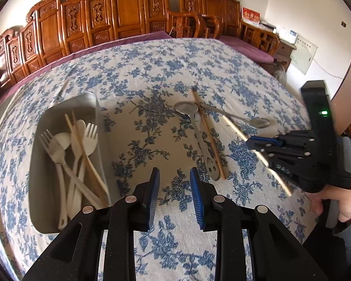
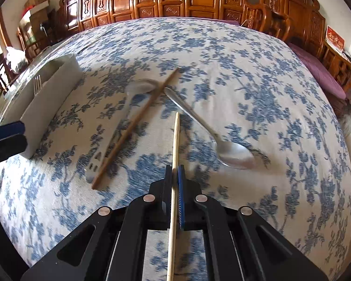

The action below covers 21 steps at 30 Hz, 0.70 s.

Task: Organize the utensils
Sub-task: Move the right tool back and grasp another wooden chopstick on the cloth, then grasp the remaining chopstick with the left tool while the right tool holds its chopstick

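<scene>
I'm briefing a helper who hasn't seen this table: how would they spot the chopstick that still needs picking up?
On the floral tablecloth, right of the tray, two metal spoons lie loose. The dark chopstick lies slanted along the left spoon. It is brown and lying free, unlike the pale chopstick clamped in the right gripper.

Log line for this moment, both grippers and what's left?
right gripper: shut on pale chopstick | left gripper: open, empty | table: two spoons, brown chopstick
</scene>
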{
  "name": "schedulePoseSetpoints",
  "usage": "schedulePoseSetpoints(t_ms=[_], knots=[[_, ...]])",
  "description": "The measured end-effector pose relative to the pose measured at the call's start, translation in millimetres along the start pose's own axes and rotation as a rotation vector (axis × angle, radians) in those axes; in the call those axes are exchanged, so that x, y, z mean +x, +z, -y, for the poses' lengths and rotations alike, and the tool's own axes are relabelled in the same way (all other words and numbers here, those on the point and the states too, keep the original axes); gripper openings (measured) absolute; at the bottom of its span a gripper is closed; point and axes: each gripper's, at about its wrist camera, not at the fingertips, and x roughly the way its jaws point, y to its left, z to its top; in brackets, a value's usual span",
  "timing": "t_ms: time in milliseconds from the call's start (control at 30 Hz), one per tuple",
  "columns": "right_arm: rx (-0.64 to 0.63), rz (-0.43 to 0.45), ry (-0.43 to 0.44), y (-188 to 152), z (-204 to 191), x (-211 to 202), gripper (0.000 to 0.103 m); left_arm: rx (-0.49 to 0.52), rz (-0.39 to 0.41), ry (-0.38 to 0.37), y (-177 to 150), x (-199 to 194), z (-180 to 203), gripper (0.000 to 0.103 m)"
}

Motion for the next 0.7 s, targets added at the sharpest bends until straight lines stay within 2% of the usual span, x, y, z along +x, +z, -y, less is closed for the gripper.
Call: schedulePoseSetpoints(t_ms=[200, 500, 700], knots=[[-0.034, 0.000, -0.009, -2.1, 4.1, -1.9, 0.006, 0.037, -0.019, 0.045, 5.5, 12.7, 14.6, 0.025], [-0.006, 0.023, 0.018, -1.3, 15.8, -10.1, 0.006, 0.045, -0.061, -0.002, 18.9, 45.1, 44.2, 0.025], [0.024, 0.047, 0.041, 1.0, 23.3, -16.1, 0.006, 0.045, -0.076, -0.024, 29.8, 61.2, 57.2, 0.019]])
